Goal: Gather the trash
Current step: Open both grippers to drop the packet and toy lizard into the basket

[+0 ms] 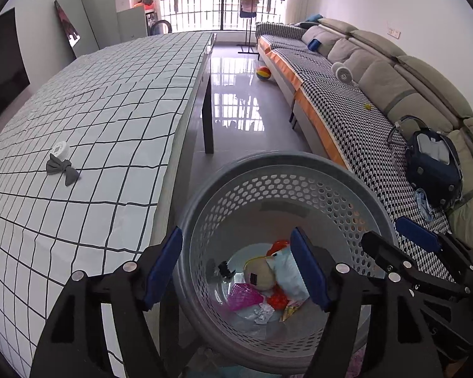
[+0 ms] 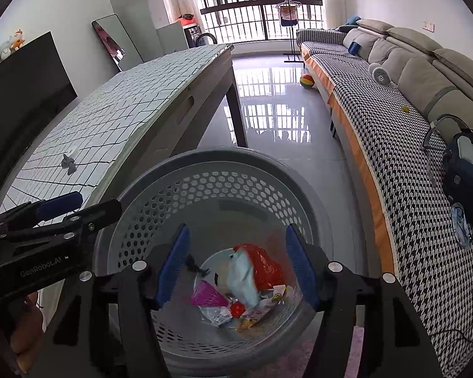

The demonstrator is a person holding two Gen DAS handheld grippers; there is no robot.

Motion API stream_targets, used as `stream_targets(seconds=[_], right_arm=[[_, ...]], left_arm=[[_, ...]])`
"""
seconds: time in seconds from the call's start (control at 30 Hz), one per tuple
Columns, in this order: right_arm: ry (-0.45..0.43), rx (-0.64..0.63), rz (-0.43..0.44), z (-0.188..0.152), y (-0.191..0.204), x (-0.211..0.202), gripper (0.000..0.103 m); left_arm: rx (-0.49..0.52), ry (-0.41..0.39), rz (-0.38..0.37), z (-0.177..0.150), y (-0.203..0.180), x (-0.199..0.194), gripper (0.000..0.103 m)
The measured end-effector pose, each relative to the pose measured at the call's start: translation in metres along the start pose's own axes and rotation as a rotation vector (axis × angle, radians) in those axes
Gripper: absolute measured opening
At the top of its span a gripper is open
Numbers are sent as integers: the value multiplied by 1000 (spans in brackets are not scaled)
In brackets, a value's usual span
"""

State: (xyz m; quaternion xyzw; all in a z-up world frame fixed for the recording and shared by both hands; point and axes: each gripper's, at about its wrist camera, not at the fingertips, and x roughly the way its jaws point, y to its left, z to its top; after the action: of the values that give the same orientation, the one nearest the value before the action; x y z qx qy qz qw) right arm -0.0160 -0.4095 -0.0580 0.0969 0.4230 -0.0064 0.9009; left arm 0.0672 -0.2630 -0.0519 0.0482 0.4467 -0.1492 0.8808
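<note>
Both grippers hang over the bin (image 1: 299, 170), left gripper (image 1: 236, 271) and right gripper (image 2: 235, 267) each with jaws well apart and nothing between them. Trash (image 2: 246, 280) sits piled at the bin's bottom. On the table (image 1: 94, 100) to the left, a grey bow (image 1: 62, 169) touches a white disc (image 1: 60, 149). Couch (image 1: 347, 116) runs along the right.

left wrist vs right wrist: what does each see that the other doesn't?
Left wrist only: the white round disc lying flat and clear beside the grey bow. Right wrist only: plush toys on the dark cabinet at far left. Both: open left gripper and right gripper over the grey perforated basket of trash, table, sofa.
</note>
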Motion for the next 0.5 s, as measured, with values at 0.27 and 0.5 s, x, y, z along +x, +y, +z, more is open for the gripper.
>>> stream_targets(seconds=[0.27,0.5], right_arm=[[0,-6,1,0,3,-1,61],[-3,-4,-3,-1,3,-3,61]], left_arm=[[-7,-2,14,1,1,-2,73],[-12,-11,26,0,2,-7,77]])
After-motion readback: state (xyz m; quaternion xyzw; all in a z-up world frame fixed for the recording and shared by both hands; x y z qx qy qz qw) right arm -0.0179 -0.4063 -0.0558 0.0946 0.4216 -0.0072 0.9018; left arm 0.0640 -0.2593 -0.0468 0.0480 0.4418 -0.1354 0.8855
